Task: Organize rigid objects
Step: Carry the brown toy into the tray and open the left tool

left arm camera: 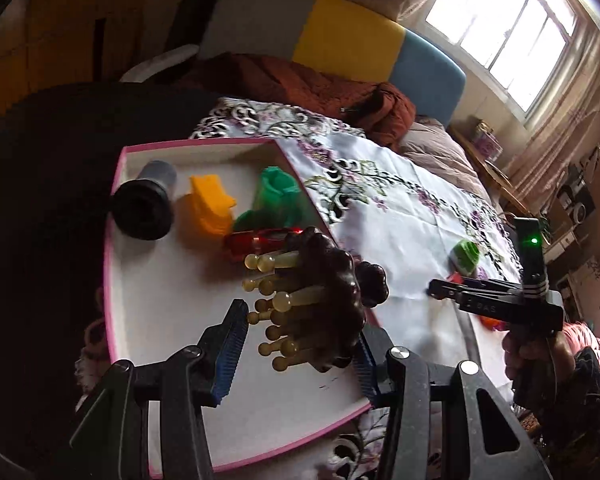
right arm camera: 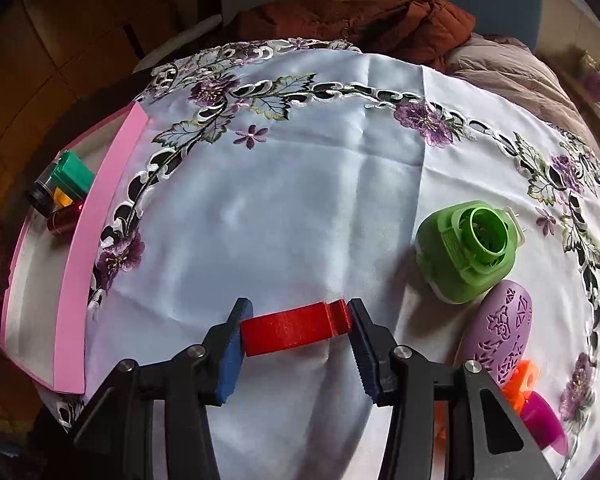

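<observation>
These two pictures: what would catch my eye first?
Probably the dark knobbly massager with pale wooden pegs, sitting between the left claw's open fingers over the pink-rimmed box. Next, the red plastic piece on the flowered cloth, bracketed by the right claw. Just right of it stands a bright green gadget.

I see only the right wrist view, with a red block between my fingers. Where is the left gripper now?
Observer: The left gripper is over the pink-edged tray, near its right rim.
Operator: Does it hold something?
Observer: Its jaws stand open; a brown massager with wooden pegs sits between them.
Operator: How do the things in the tray lie?
Observer: In a row across the far part: black cylinder, orange piece, green piece, from left to right.
</observation>
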Demonstrator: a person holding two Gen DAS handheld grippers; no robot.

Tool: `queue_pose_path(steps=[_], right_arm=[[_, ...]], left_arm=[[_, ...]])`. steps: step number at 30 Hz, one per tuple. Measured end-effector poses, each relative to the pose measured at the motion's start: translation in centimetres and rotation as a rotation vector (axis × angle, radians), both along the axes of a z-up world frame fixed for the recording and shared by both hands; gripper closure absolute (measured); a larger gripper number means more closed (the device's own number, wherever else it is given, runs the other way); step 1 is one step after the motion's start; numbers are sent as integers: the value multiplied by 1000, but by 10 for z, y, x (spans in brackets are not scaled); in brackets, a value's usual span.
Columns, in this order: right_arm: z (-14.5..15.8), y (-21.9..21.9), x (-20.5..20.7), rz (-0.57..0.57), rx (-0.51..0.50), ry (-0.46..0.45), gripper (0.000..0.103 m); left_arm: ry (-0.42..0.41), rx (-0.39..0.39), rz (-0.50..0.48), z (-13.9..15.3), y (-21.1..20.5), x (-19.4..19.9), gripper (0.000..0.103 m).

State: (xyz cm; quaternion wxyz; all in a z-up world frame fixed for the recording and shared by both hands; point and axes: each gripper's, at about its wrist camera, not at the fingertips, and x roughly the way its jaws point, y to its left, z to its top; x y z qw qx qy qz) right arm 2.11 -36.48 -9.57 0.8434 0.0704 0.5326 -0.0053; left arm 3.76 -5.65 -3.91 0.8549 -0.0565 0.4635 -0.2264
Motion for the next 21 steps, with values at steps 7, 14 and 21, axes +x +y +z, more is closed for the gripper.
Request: queue_pose_path(steps=[7,14,21], right_arm=[[1,-1,1,3,-3,3,54],[1,0,2,9,-17,3,54],[1,0,3,12,-22,4,54]], left_arm=[[42,12,112,-13,35,13,54],[83,2,148,-21,42,24,54],[115,49,167,-34,39,53,54]])
